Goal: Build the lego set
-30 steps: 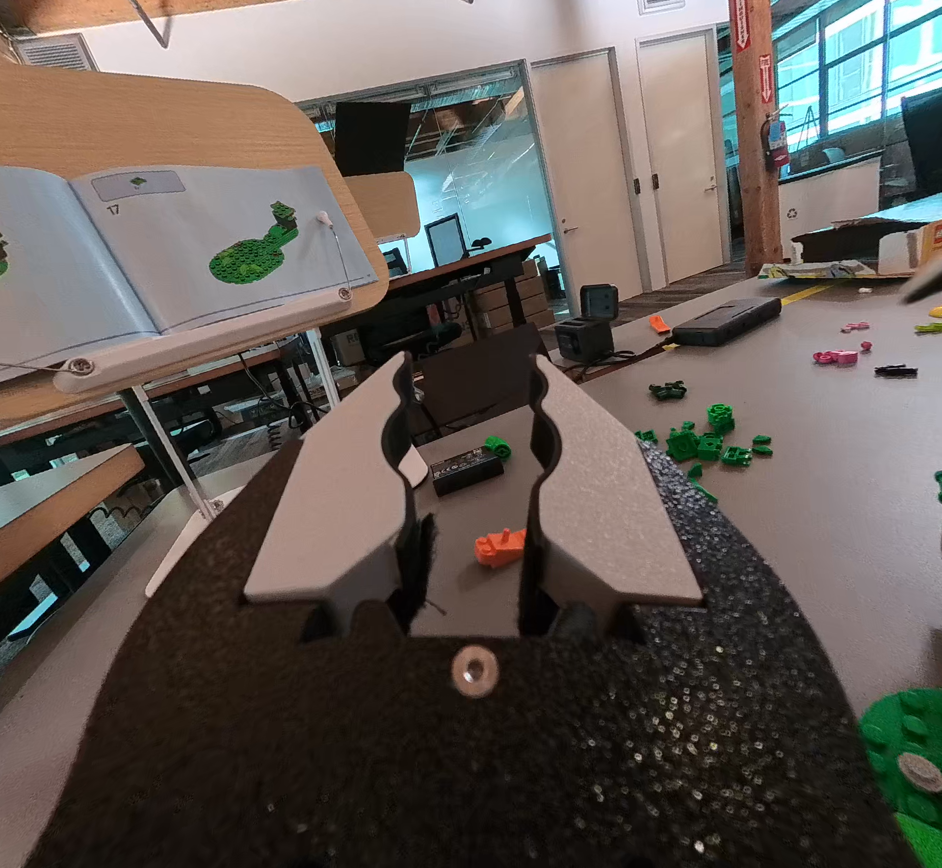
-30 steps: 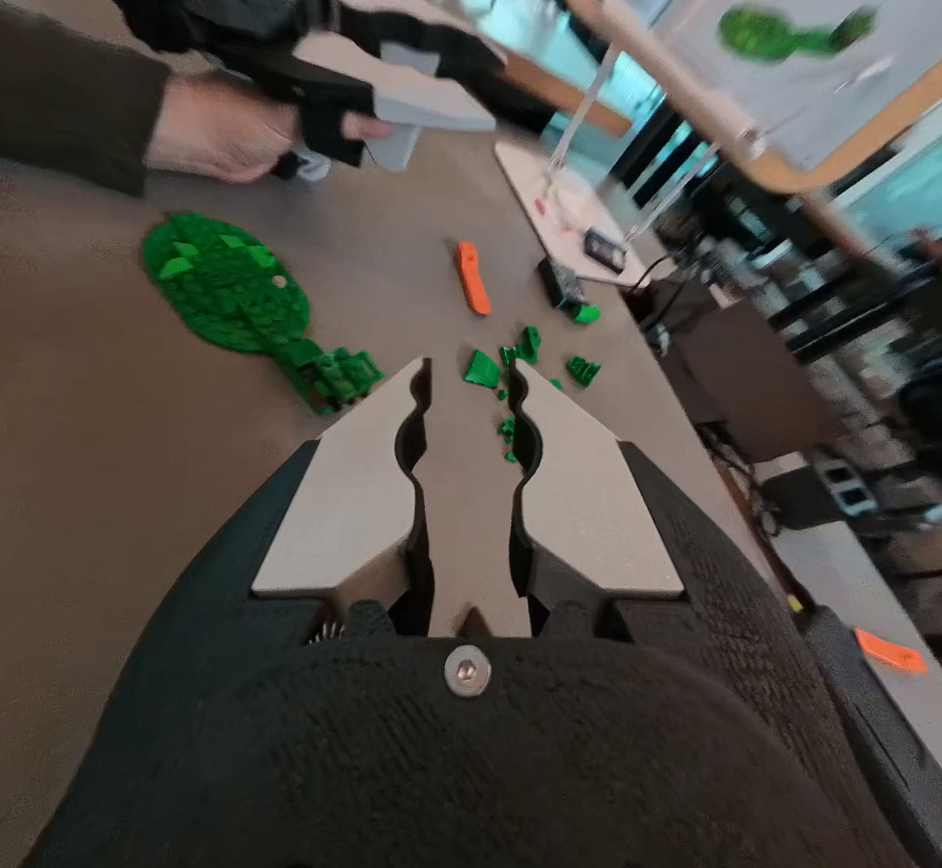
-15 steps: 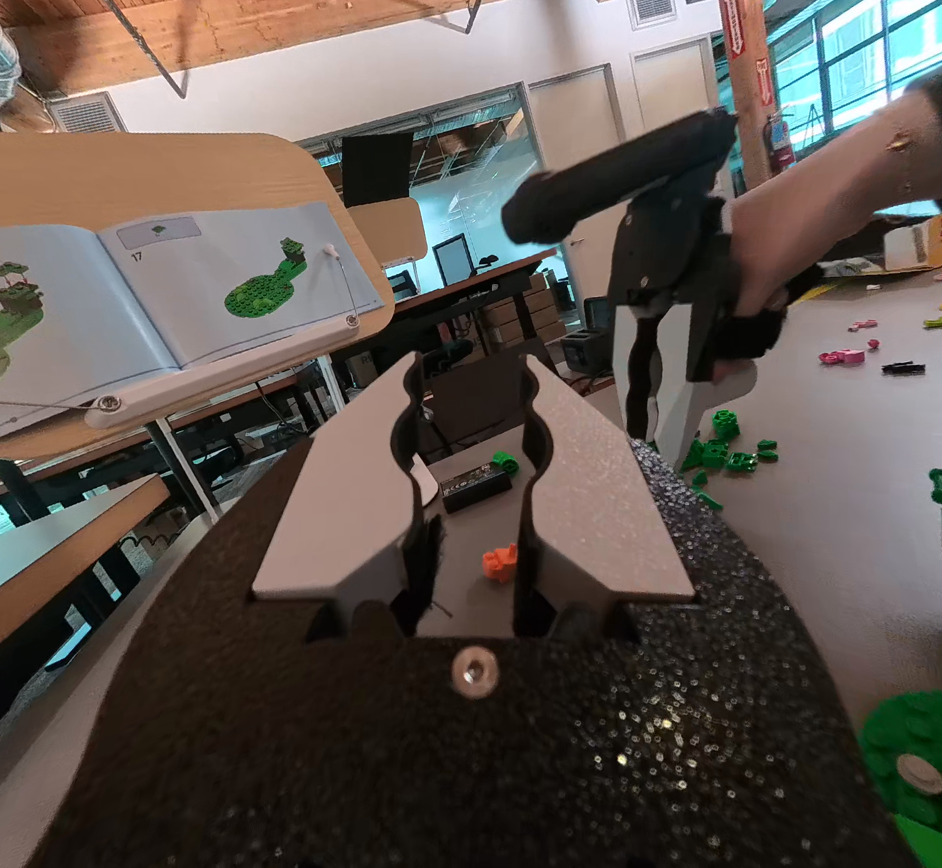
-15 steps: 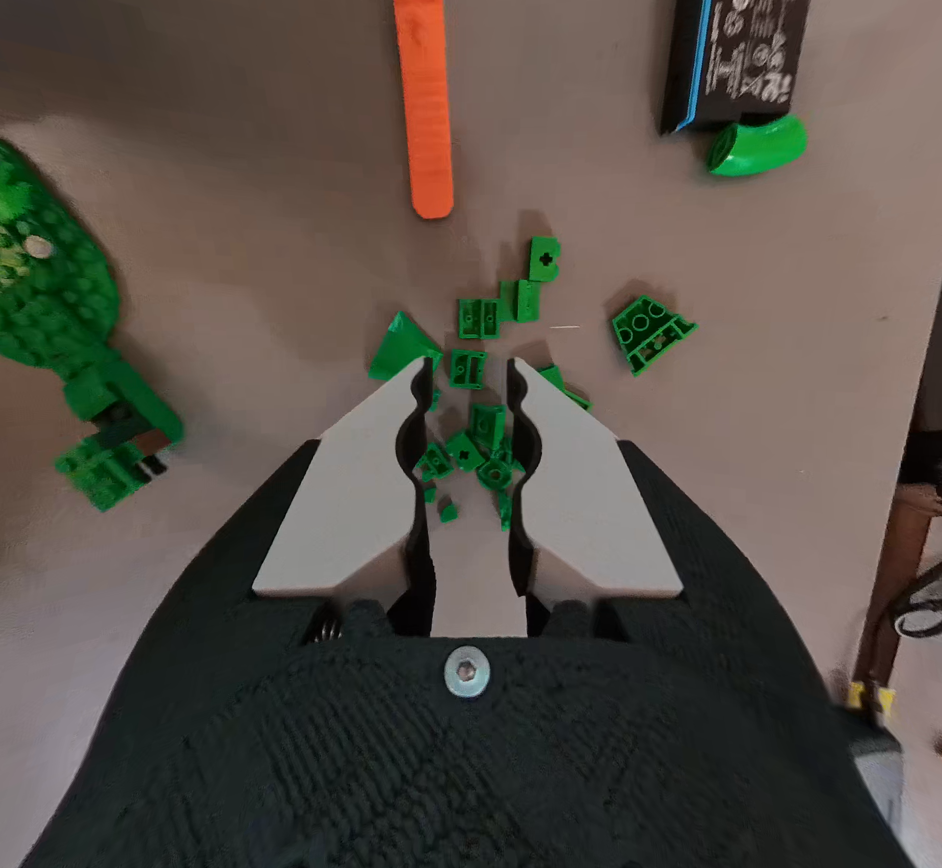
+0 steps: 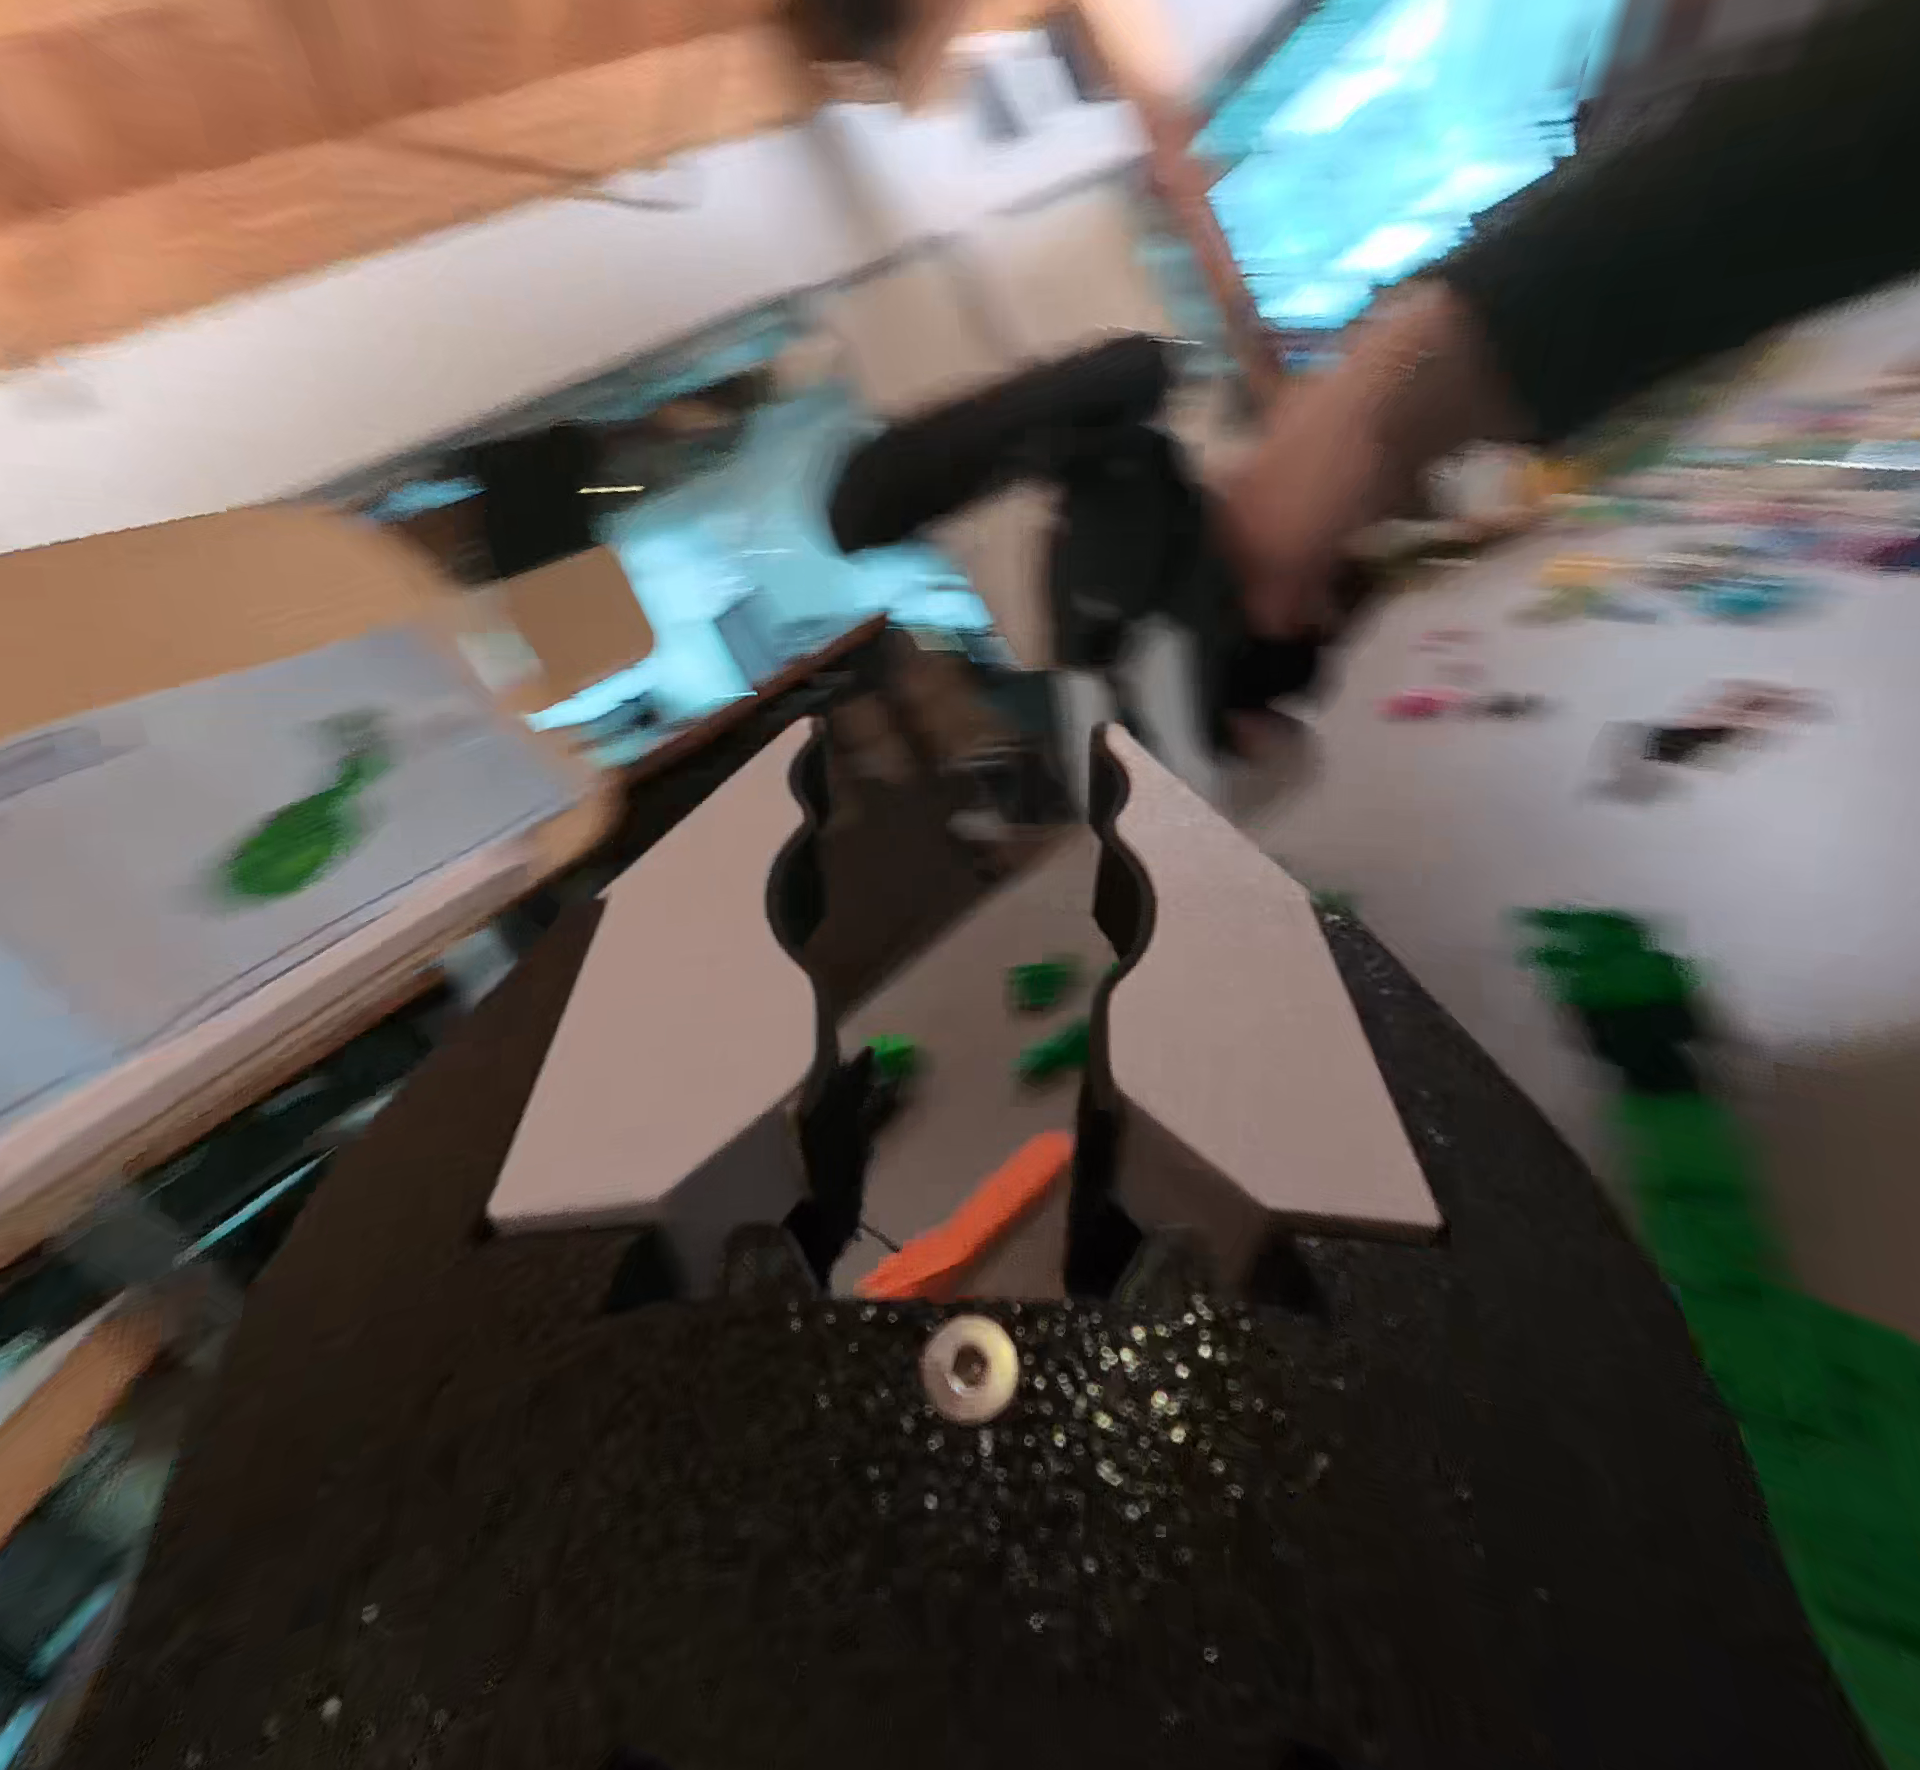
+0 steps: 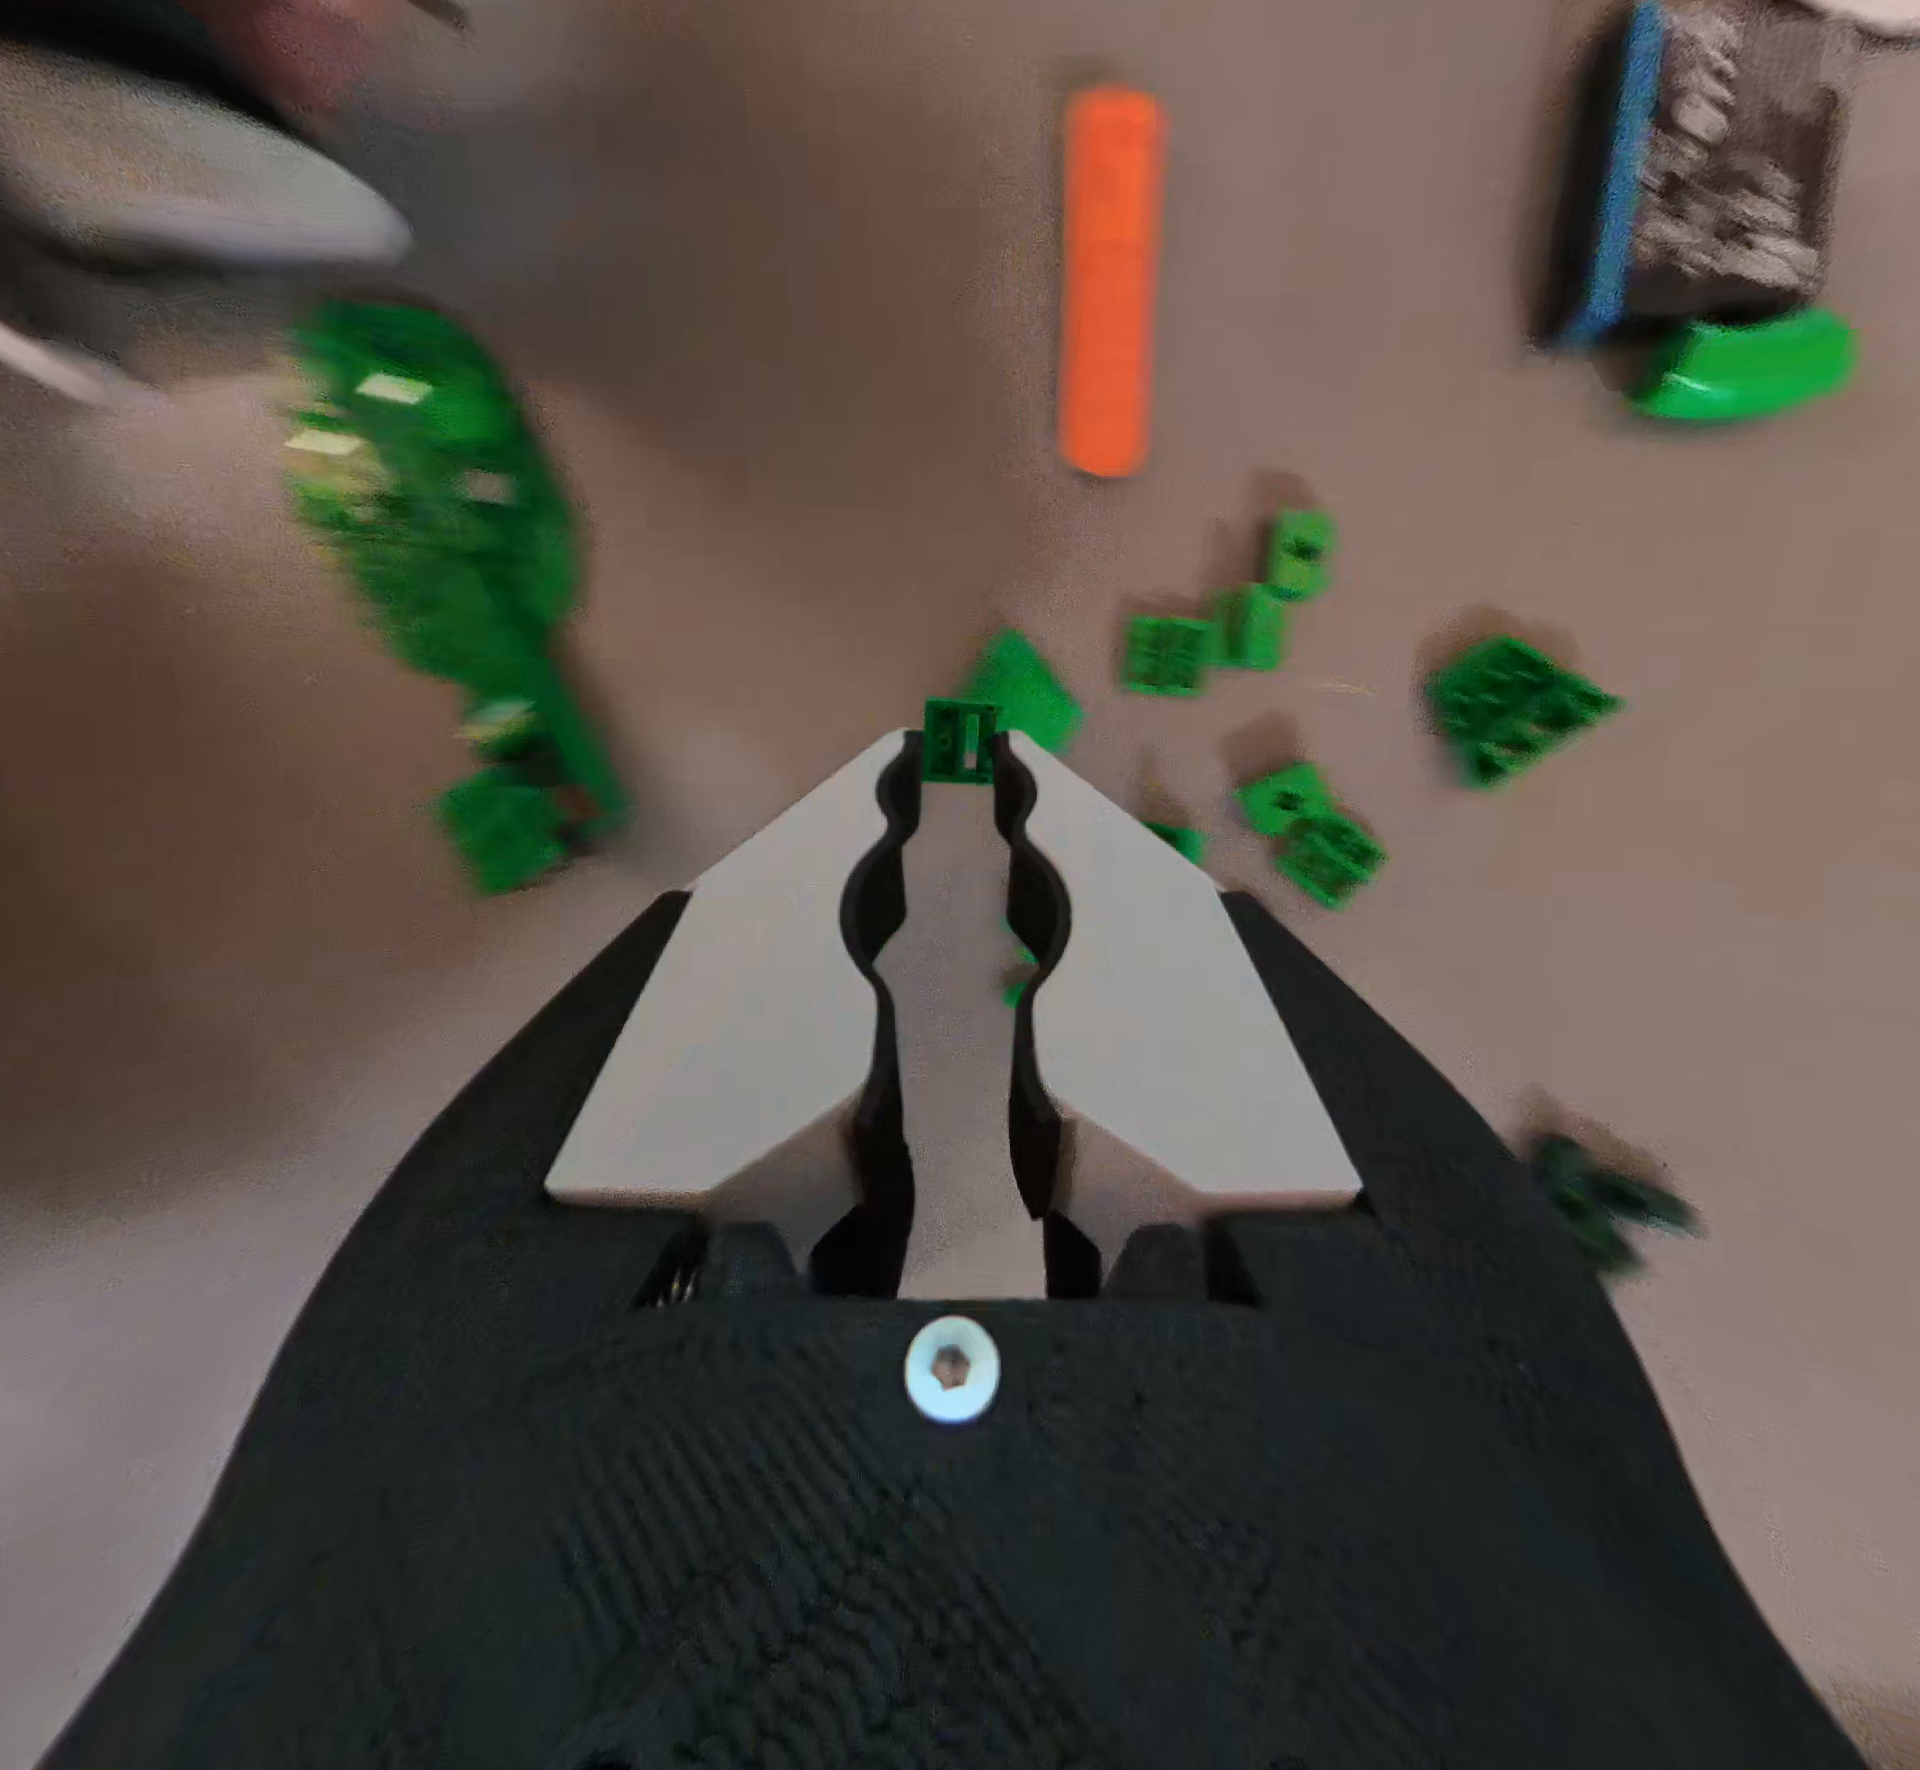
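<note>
**Right jaws pinch a small green brick**

My right gripper (image 6: 961, 752) has its jaws nearly closed, the tips clamped on 1 small green brick (image 6: 961, 736) above the table (image 6: 790, 286). Loose green pieces (image 6: 1288, 801) lie just right of the jaws; the orange separator (image 6: 1109, 281) lies ahead, the green base plate (image 6: 447, 515) to the left. My left gripper (image 5: 951, 764) has its jaws spread wide and empty; the view is blurred.

Pale grey wavy-edged fingers (image 6: 748, 993) are mounted on textured black bodies, fixed by one silver screw (image 6: 951, 1369); a dark sleeve (image 5: 1704, 286) is worn
</note>
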A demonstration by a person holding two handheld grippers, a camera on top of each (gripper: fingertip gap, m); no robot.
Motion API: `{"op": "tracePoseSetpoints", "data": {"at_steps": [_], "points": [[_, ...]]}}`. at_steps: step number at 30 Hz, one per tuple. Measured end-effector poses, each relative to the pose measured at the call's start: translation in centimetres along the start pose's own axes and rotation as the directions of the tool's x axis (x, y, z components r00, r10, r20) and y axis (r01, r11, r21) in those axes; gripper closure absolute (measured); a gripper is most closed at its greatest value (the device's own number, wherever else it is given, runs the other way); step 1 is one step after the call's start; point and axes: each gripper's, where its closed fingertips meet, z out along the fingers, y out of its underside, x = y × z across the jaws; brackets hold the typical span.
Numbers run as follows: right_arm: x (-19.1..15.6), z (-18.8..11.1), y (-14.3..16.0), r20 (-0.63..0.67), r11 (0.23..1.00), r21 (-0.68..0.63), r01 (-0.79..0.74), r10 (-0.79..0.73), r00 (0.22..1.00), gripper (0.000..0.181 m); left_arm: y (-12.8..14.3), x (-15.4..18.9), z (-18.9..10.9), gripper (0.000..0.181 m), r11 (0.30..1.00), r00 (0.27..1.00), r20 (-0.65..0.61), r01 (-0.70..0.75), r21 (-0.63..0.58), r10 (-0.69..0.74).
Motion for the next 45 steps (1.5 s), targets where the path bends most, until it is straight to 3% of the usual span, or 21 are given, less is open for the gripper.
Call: {"op": "tracePoseSetpoints", "data": {"at_steps": [1,4,6,9,12,14,16,19,21,23,25,28,31,34,38,41,45], "points": [[-2.0,-0.9,-0.5,0.104,0.998,0.067,-0.005,-0.002,0.995,0.17,-0.4,1.8,0.3,0.131,1.0,0.995,-0.104,0.003,-0.003,-0.003],[-7.7,-4.2,-1.0,0.391,0.986,0.163,-0.039,-0.029,0.92,0.17,-1.9,6.0,0.5,0.131,0.998,0.954,-0.295,-0.058,0.007,0.057],[-10.6,-5.8,-0.5,0.504,0.986,0.163,-0.038,-0.05,0.862,0.17,-2.4,8.0,0.5,0.136,0.989,0.923,-0.358,-0.149,0.006,0.141],[-13.7,-7.0,0.4,0.586,0.99,0.142,-0.017,-0.07,0.807,0.17,-3.6,10.1,0.1,0.154,0.973,0.884,-0.408,-0.226,0.055,0.229],[-15.1,-7.4,0.8,0.604,0.992,0.126,-0.002,-0.075,0.793,0.17,-5.0,11.4,-0.3,0.162,0.971,0.862,-0.448,-0.213,0.106,0.238],[-15.4,-7.7,1.0,0.604,0.992,0.124,-0.003,-0.073,0.794,0.17,-5.3,12.3,-0.6,0.177,0.97,0.836,-0.492,-0.214,0.112,0.241],[-15.0,-7.7,1.1,0.562,0.991,0.133,-0.021,-0.058,0.825,0.17,-4.9,12.4,-0.3,0.178,0.987,0.839,-0.524,-0.162,0.02,0.149],[-13.4,-8.9,-0.3,0.389,0.953,0.291,-0.078,-0.044,0.92,0.145,-5.8,11.3,0.5,0.179,0.994,0.866,-0.49,0.08,-0.07,-0.104],[-12.5,-10.2,-0.4,0.122,0.905,0.42,0.066,-0.129,0.984,0.141,-6.5,10.4,0.9,0.179,0.942,0.815,-0.474,0.309,-0.133,-0.334],[-12.7,-11.5,-0.5,-0.19,0.838,0.462,0.29,-0.225,0.956,0.148,-7.6,9.8,1.1,0.179,0.835,0.7,-0.478,0.528,-0.153,-0.53],[-13.6,-12.8,-0.7,-0.513,0.743,0.395,0.541,-0.31,0.801,0.154,-8.3,9.0,1.3,0.179,0.7,0.561,-0.477,0.692,-0.177,-0.676],[-15.4,-13.8,-0.9,-0.819,0.594,0.051,0.802,-0.434,0.374,0.16,-8.6,8.9,1.3,0.179,0.525,0.363,-0.492,0.816,-0.242,-0.791],[-15.8,-12.6,-0.6,-0.808,0.471,-0.372,0.8,-0.589,-0.029,0.161,-8.8,9.0,1.4,0.179,0.375,0.195,-0.489,0.877,-0.3,-0.85],[-15.7,-12.0,-0.9,-0.714,0.349,-0.613,0.709,-0.63,-0.307,0.166,-8.2,9.1,1.6,0.179,0.258,0.079,-0.444,0.897,-0.359,-0.893],[-15.2,-11.6,-1.1,-0.645,0.29,-0.717,0.634,-0.619,-0.448,0.166,-7.7,9.5,1.6,0.179,0.162,-0.024,-0.414,0.899,-0.408,-0.91],[-14.8,-11.0,-0.7,-0.61,0.263,-0.747,0.61,-0.637,-0.472,0.167,-7.6,9.6,1.6,0.179,0.116,-0.076,-0.41,0.898,-0.424,-0.909],[-13.9,-10.8,-0.2,-0.591,0.263,-0.769,0.583,-0.642,-0.49,0.167,-7.3,9.9,1.6,0.179,0.115,-0.082,-0.398,0.888,-0.446,-0.914]]}}
